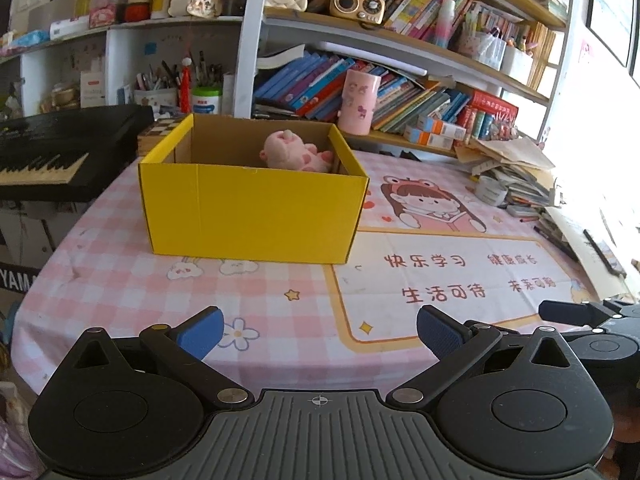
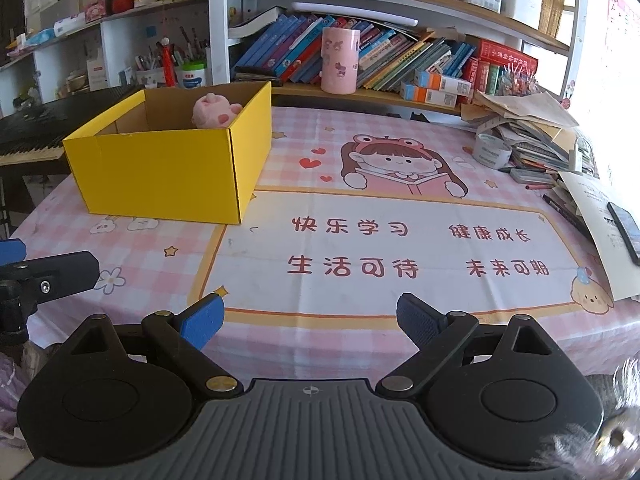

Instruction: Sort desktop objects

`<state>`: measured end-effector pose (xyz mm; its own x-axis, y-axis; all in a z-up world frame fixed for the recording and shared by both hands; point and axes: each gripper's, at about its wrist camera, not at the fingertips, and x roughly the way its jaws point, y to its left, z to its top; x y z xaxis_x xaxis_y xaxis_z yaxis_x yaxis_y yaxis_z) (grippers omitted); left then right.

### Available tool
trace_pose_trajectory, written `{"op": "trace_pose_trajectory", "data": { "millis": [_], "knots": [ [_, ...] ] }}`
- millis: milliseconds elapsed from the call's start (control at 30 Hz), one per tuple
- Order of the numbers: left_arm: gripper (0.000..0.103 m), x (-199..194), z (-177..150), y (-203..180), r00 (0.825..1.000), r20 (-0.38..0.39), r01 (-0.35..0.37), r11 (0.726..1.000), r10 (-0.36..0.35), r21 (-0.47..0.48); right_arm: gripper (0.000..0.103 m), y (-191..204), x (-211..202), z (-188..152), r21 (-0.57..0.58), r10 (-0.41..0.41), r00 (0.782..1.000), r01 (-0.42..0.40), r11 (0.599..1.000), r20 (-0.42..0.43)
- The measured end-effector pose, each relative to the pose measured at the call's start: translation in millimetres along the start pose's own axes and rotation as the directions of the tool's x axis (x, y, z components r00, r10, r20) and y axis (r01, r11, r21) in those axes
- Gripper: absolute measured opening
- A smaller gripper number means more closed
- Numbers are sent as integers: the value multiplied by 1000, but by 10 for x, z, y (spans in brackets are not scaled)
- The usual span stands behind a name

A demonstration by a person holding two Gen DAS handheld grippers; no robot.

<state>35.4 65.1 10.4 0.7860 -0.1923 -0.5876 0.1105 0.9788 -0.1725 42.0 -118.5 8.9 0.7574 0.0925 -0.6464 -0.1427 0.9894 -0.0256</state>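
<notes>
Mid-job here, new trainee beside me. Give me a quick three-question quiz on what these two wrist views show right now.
1. True or false: the pink plush toy lies inside the yellow box.
2. Which gripper holds something? A left gripper, B right gripper, C neither.
3. Fill in: the tape roll sits beside the ___ pile.

Key: 1 true. 2 C, both open. 3 paper.

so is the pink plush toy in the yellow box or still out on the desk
In the box. The pink plush toy sits inside the open-topped yellow box, its top showing above the front wall in both wrist views.
</notes>
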Motion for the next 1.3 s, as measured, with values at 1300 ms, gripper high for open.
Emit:
{"op": "trace_pose_trajectory", "data": {
  "millis": [1300],
  "knots": [
    [103, -38, -85, -71, 1000, -13, -13, 999, 13, -29, 93, -28, -48, -63, 8, -5, 1000, 5, 1000, -1]
  ]
}}
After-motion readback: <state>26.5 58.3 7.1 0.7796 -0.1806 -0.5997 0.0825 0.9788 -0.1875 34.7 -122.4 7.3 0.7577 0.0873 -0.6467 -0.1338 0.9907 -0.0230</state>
